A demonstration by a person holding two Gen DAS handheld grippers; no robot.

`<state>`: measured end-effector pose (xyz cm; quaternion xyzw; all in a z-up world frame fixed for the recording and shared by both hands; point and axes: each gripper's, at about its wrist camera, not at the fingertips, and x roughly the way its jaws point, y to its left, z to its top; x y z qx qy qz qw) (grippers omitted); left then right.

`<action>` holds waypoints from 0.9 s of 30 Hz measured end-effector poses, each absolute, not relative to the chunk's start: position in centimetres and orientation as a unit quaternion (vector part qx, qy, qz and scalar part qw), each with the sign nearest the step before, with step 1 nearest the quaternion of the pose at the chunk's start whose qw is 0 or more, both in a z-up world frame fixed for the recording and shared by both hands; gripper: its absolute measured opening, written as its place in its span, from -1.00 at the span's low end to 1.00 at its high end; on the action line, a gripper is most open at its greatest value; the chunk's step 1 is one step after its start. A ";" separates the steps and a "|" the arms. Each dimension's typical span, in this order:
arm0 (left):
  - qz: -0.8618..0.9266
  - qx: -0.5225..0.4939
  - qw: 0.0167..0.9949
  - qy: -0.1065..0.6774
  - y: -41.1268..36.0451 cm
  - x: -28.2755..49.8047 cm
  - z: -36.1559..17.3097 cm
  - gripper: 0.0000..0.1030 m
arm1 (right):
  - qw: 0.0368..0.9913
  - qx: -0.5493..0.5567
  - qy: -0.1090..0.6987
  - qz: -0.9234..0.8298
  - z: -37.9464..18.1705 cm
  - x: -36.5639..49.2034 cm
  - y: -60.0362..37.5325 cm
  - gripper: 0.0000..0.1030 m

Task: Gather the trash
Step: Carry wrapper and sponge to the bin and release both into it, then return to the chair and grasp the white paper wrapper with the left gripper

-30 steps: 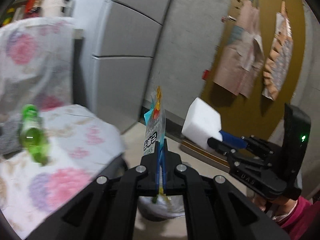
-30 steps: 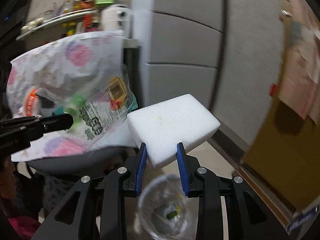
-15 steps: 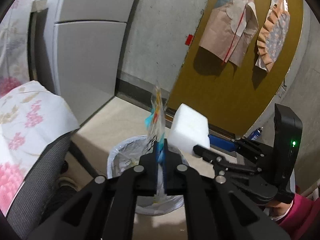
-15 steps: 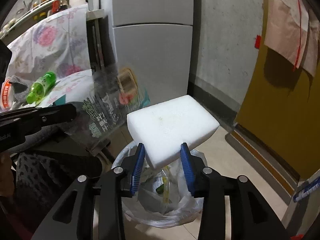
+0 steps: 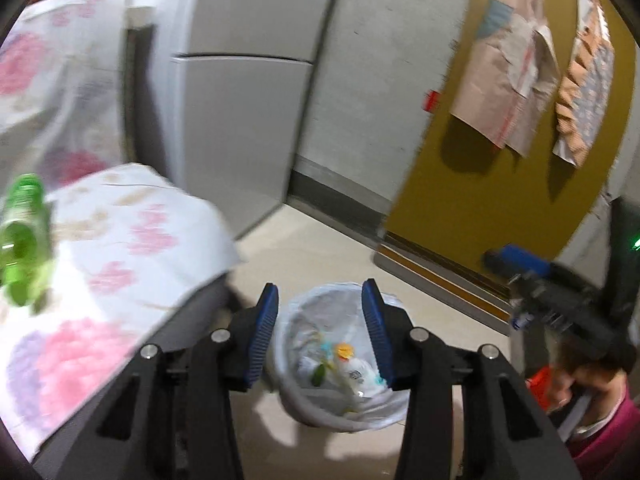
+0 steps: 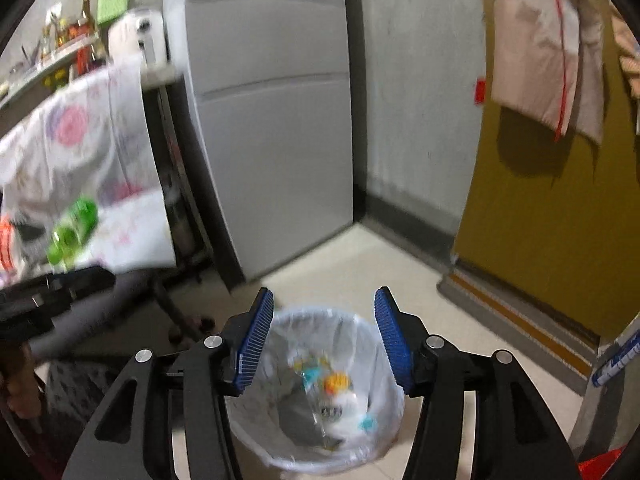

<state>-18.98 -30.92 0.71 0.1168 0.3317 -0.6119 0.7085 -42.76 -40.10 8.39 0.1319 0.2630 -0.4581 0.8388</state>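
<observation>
Both grippers hang above a bin [image 6: 320, 400] lined with a white bag, standing on a pale tiled floor [image 6: 400, 272]. The left gripper [image 5: 320, 328] has its blue-padded jaws apart with nothing between them; they have just been opening. The right gripper [image 6: 324, 336] also has its jaws spread and empty, having just been opening too. Seen through each gap, the trash [image 6: 332, 392] lies inside the bin: a clear printed wrapper, white pieces and small bits of orange and teal, blurred. To the left, a green bottle [image 5: 24, 240] lies on a floral cloth [image 5: 120, 248]. A grey fridge [image 6: 272, 120] stands behind, beside a mustard-yellow wall [image 6: 540, 220].
</observation>
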 end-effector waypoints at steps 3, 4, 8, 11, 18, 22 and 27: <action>-0.581 0.111 0.737 0.327 -28.5 -17.5 1.6 -0.19 | 0.854 0.111 0.248 -0.444 10.7 -41.1 -39.1 0.05; -0.566 0.110 0.749 0.326 -27.6 -16.9 1.8 -0.19 | 0.858 0.106 0.246 -0.438 11.2 -40.5 -38.6 0.05; -0.529 0.106 0.776 0.327 -24.6 -15.4 2.2 -0.19 | 0.876 0.094 0.249 -0.402 12.0 -38.0 -36.9 0.06; -0.502 0.104 0.792 0.332 -22.4 -14.3 2.3 -0.19 | 0.887 0.091 0.258 -0.372 11.9 -35.9 -35.7 0.06; -0.456 0.077 0.818 0.342 -16.8 -11.8 2.9 0.16 | 0.914 0.070 0.279 -0.286 12.0 -30.4 -31.9 0.29; -0.421 0.060 0.837 0.345 -13.8 -9.7 3.2 0.24 | 0.923 0.059 0.294 -0.241 11.8 -26.8 -30.1 0.41; -0.364 0.034 0.865 0.343 -9.5 -6.4 4.1 0.26 | 0.936 0.049 0.295 -0.185 12.4 -21.8 -28.0 0.42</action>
